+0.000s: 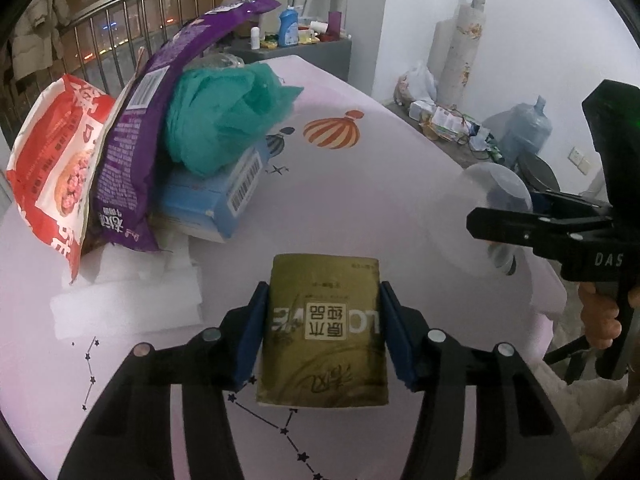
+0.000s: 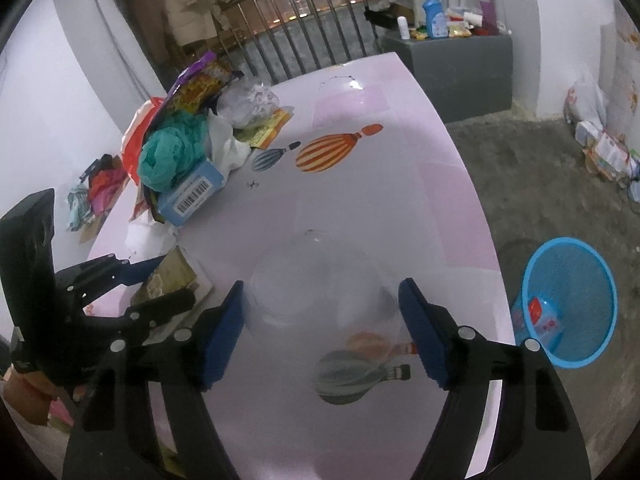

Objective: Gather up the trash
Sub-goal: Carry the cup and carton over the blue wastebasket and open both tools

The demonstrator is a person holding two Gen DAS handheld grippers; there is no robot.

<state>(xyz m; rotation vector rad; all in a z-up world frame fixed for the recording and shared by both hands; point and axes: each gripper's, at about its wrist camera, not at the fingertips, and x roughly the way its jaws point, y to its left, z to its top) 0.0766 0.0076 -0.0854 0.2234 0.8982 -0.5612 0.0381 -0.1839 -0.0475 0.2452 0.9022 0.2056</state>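
The left gripper (image 1: 324,332) holds an olive-gold flat paper packet with printed characters (image 1: 324,332); its two blue pads press the packet's two sides, just above the pink table with balloon drawings (image 1: 400,184). The right gripper (image 2: 322,332) stands wide, its blue fingers (image 2: 224,336) on either side of a clear plastic lidded bowl (image 2: 316,280) that rests on the table. The pads do not seem to touch it, though the bowl is transparent and hard to trace.

Beyond the packet, at the table's far left part, lies the trash pile: a red and white snack bag (image 1: 56,168), a long purple snack bag (image 1: 140,128), a crumpled teal plastic bag (image 1: 228,120) on top of a light blue carton with a barcode (image 1: 216,196), and white foam pieces (image 1: 128,300) just in front of them.

Only the right wrist view shows the blue mesh wastebasket (image 2: 568,304), standing on the grey floor beside the table's right edge. Inside it lies a small blue wrapper with a red patch (image 2: 540,312). This view also shows a clear crinkled plastic bag (image 2: 248,104) and yellow wrappers (image 2: 268,128) behind the pile.

Only the left wrist view shows a large blue water jug (image 1: 524,124) and a tall roll of flowered paper (image 1: 460,44) against the white wall, past the table's right side.
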